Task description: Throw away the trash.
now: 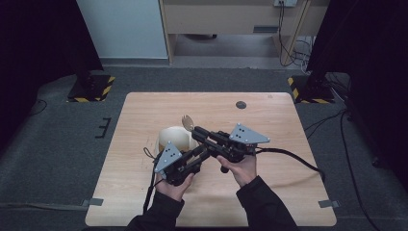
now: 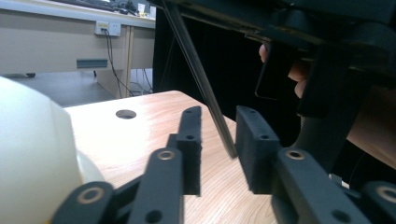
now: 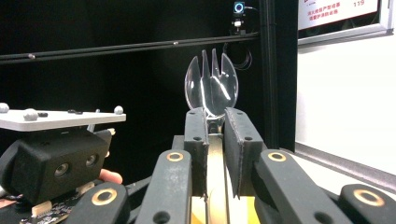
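A clear plastic spork (image 3: 211, 86) stands head-up between the jaws of my right gripper (image 3: 215, 121), which is shut on its neck. In the high view the spork (image 1: 186, 122) pokes out over a cream bowl (image 1: 174, 138) at the table's middle, with the right gripper (image 1: 196, 130) behind it. My left gripper (image 1: 206, 152) points up-right beneath the right one. Its jaws are open in the left gripper view (image 2: 218, 149), and the tip of the spork's thin handle (image 2: 205, 88) hangs in the gap. The bowl (image 2: 28, 158) bulges at the left.
A small dark round hole (image 1: 241, 105) marks the wooden table (image 1: 288, 192) toward its far edge. Grey tape tabs sit at the near corners. Black stands with hazard-striped bases (image 1: 90, 89) flank the far side, and a cable (image 1: 293, 156) trails right from the right gripper.
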### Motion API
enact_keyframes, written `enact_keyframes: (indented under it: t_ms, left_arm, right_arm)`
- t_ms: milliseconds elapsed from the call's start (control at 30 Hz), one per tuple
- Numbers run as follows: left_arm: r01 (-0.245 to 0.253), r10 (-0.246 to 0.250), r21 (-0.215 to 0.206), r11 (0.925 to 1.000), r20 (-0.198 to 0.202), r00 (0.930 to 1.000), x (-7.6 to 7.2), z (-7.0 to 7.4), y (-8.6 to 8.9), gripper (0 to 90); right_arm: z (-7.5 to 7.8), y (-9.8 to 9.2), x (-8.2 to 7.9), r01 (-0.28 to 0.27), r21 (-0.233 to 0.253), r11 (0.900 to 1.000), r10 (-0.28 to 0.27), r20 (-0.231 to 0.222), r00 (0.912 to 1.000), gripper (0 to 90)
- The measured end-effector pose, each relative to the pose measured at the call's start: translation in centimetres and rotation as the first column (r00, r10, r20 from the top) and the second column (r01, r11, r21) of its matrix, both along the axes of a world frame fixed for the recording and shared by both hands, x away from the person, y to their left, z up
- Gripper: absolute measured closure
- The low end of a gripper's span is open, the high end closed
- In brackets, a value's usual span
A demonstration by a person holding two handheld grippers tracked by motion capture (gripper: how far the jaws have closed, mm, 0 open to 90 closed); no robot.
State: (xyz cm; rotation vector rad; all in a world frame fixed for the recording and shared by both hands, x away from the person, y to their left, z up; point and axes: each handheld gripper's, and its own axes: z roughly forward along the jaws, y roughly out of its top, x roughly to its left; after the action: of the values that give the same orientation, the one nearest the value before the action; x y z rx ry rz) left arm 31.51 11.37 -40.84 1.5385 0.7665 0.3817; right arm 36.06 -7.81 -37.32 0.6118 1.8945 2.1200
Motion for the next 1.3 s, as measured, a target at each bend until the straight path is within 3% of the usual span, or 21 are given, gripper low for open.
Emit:
enact_keyframes:
  t_ms: [100, 333, 433, 667, 967, 1033, 1133, 1300]
  left_arm:
    - [-0.003, 0.003, 0.015, 0.9999, -0.013, 0.9999, 0.0, 0.0, 0.4, 80.0]
    - [-0.014, 0.015, 0.041, 0.9991, -0.019, 0.9997, -0.1, -0.3, 1.3, 83.3]
    - [-0.023, 0.024, 0.05, 0.9985, -0.021, 0.9995, -0.1, -0.3, 1.8, 85.7]
    - [-0.016, 0.018, 0.065, 0.9978, -0.024, 0.9996, -0.1, -0.4, 2.3, 86.6]
    - [0.015, -0.011, 0.127, 0.9918, -0.031, 0.9995, -0.3, -0.9, 2.2, 86.7]
    - [0.02, -0.015, 0.132, 0.991, -0.034, 0.9993, -0.3, -1.0, 2.3, 86.7]
    - [0.024, -0.019, 0.141, 0.9898, -0.038, 0.9991, -0.2, -1.3, 2.3, 86.5]
    - [0.041, -0.036, 0.14, 0.9892, -0.042, 0.9985, -0.1, -1.5, 2.3, 85.5]
  right_arm:
    - [-0.1, 0.1, 0.0, -0.005, -0.003, 1.0, 0.005, 0.0, 1.0, 80.1]
    - [-0.2, 0.4, -0.1, -0.027, -0.007, 1.0, 0.027, -0.018, 0.9995, 79.8]
    - [-0.1, 0.5, -0.1, -0.029, -0.008, 1.0, 0.029, -0.031, 0.9991, 73.9]
    - [0.0, 0.5, 0.1, -0.051, -0.012, 0.999, 0.051, -0.037, 0.998, 69.3]
    - [0.5, 0.2, 0.2, -0.095, 0.007, 0.995, 0.095, -0.038, 0.9947, 64.2]
    - [0.5, 0.2, 0.3, -0.109, 0.002, 0.994, 0.109, -0.038, 0.9933, 65.8]
    - [0.4, 0.2, 0.2, -0.129, -0.005, 0.992, 0.129, -0.037, 0.991, 77.9]
    - [0.4, 0.2, 0.1, -0.144, -0.015, 0.99, 0.143, -0.046, 0.9887, 86.6]
